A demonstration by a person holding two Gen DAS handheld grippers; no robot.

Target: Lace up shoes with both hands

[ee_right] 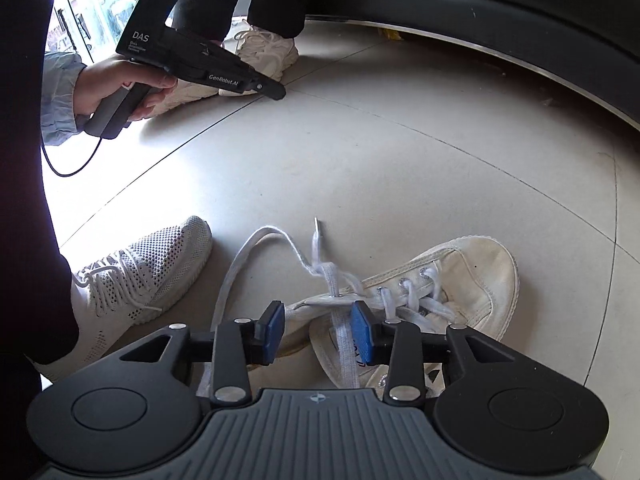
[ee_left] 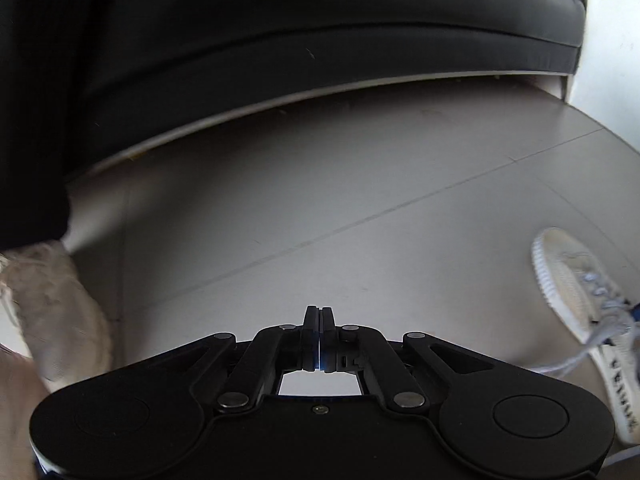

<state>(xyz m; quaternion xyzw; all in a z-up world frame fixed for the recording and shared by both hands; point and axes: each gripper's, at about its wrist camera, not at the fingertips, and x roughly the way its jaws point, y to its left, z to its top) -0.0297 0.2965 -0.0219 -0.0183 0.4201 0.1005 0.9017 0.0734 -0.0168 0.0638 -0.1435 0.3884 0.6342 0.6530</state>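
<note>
Canvas shoe (ee_right: pixel 460 280) on the floor (ee_right: pixel 400 160), mesh sneaker (ee_right: pixel 152 268) to its left (apart); sofa base (ee_right: pixel 500 12) behind

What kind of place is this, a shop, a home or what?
Probably a home living room, though that is uncertain: a tiled floor, a dark sofa along its edge, and loose shoes such as the white sneaker lying on the tiles.

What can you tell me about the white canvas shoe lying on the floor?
The white canvas shoe lies on its side on the pale floor, toe toward the right. It looks like worn cloth with a stitched rubber toe cap and metal eyelets. Its flat white lace is threaded only partway; loose ends trail left. One strand runs between the open right tool, untouched by the pads.
</note>
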